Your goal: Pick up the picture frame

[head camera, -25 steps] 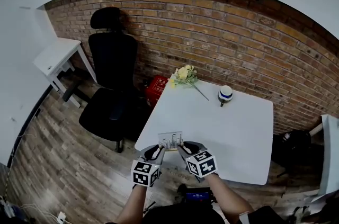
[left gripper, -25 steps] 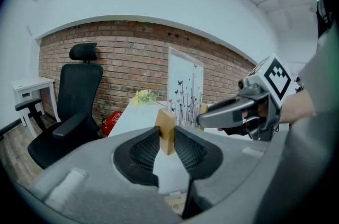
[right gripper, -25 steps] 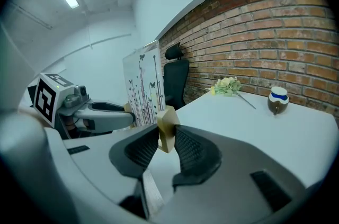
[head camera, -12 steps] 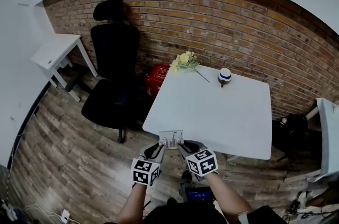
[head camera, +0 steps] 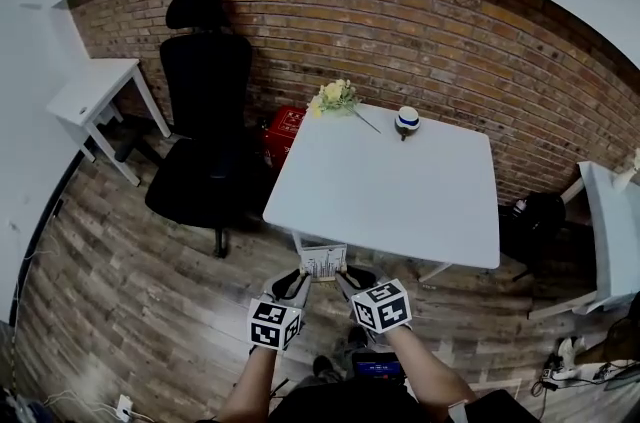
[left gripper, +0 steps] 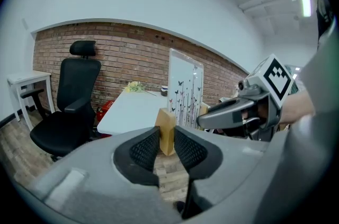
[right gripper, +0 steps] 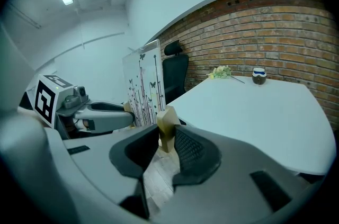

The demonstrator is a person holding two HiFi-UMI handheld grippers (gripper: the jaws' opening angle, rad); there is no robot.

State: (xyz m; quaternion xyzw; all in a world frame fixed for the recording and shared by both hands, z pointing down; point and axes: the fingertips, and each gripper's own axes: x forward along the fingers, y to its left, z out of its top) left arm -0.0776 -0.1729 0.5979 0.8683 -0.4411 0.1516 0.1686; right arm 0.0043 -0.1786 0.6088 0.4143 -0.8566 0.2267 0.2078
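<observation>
The picture frame (head camera: 324,262) is a white panel printed with butterflies and plant stems, standing on two light wooden foot blocks. It hangs over the wooden floor, just in front of the white table's (head camera: 392,191) near edge. My left gripper (head camera: 293,285) is shut on the frame's left block (left gripper: 166,131), with the panel (left gripper: 185,92) rising beyond it. The right gripper (head camera: 354,282) is shut on the other block (right gripper: 167,125), beside the panel (right gripper: 143,88). Each gripper sees the other across the frame.
A yellow flower bunch (head camera: 335,96) and a small blue-and-white cup (head camera: 407,120) sit at the table's far edge by the brick wall. A black office chair (head camera: 205,141) and a red box (head camera: 282,128) stand left of it. Small white tables flank the room (head camera: 90,91).
Both grippers have carried the frame back off the table's near edge; it now hangs over the floor and the table lies farther away. The grips look unchanged.
</observation>
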